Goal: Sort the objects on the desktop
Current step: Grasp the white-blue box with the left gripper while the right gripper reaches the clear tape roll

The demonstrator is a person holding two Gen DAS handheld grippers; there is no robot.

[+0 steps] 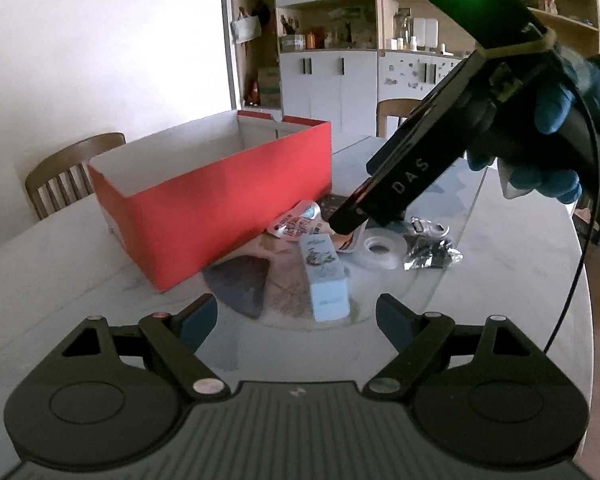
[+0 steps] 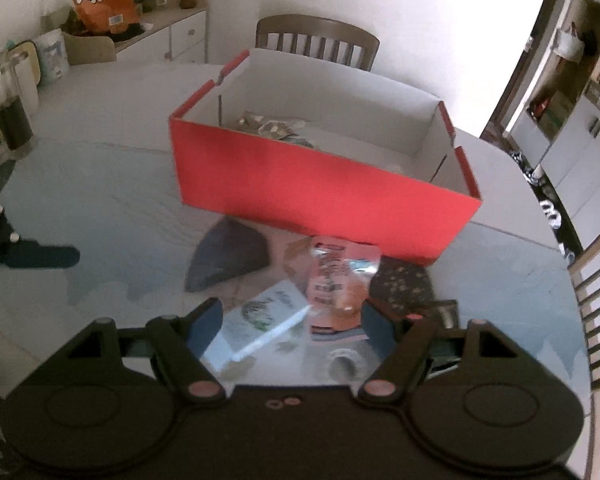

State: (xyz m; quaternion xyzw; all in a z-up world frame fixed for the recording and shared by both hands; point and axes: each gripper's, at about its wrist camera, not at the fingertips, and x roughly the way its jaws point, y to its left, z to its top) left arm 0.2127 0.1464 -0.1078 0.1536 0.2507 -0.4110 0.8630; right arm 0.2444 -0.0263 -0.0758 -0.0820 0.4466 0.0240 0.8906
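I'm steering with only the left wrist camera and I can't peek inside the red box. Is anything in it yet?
Observer: Yes. The right wrist view shows a few packets lying inside the red box, toward its left end in that view.
Operator: Is the other hand-held gripper holding something?
Observer: No. The right hand-held gripper has its jaws open, with nothing gripped.
Operator: What's the dark thing it hides from me?
Observer: A dark pouch with small star prints, lying just right of the red snack packet, in front of the box.
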